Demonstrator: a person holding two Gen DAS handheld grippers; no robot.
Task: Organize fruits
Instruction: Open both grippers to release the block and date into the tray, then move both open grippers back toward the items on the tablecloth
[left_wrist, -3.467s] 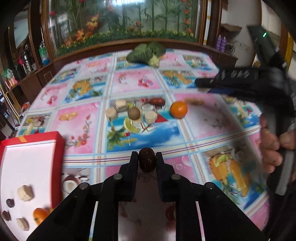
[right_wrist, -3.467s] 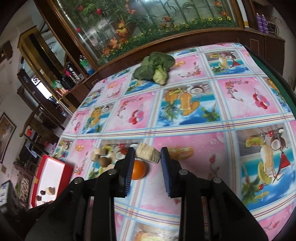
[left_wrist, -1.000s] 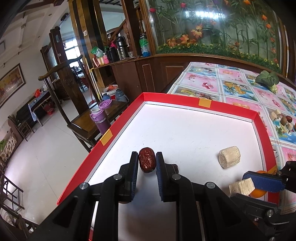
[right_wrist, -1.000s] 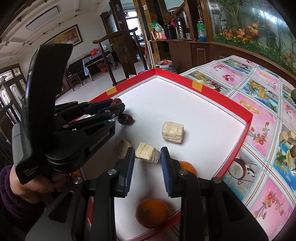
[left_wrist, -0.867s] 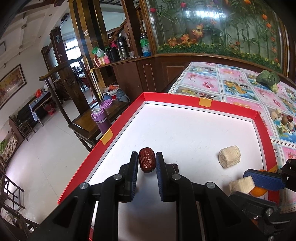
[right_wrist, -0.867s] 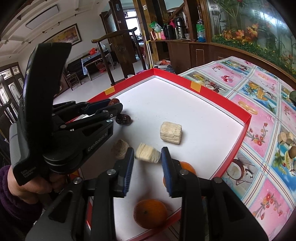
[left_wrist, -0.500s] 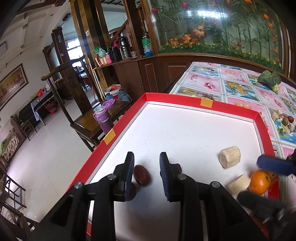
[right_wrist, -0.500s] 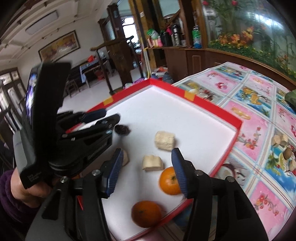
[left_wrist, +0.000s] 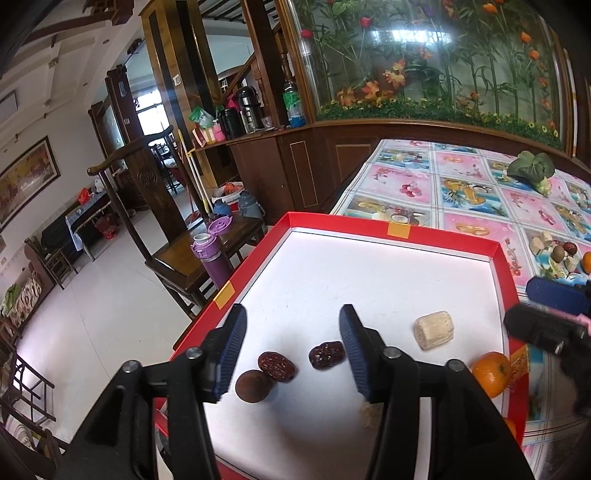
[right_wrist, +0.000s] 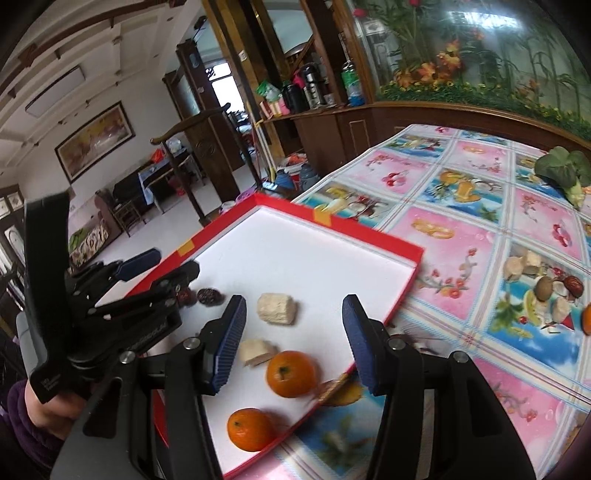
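We are holding the left gripper (left_wrist: 291, 334) spread wide over the red tray (left_wrist: 391, 230), gripping nothing; below it two wrinkled dark-red dates (left_wrist: 276, 365) and a round brown fruit (left_wrist: 252, 385) are lying on the white floor; rightward, pale ridged chunks (right_wrist: 276, 308) and two glossy oranges (right_wrist: 291, 373) are sitting under our right gripper (right_wrist: 293, 338), likewise gaping and empty.

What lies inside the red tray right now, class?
Inside the red tray: two oranges, two pale cylindrical pieces, two dates, one round brown fruit. The hand-held grippers cover the near corner.
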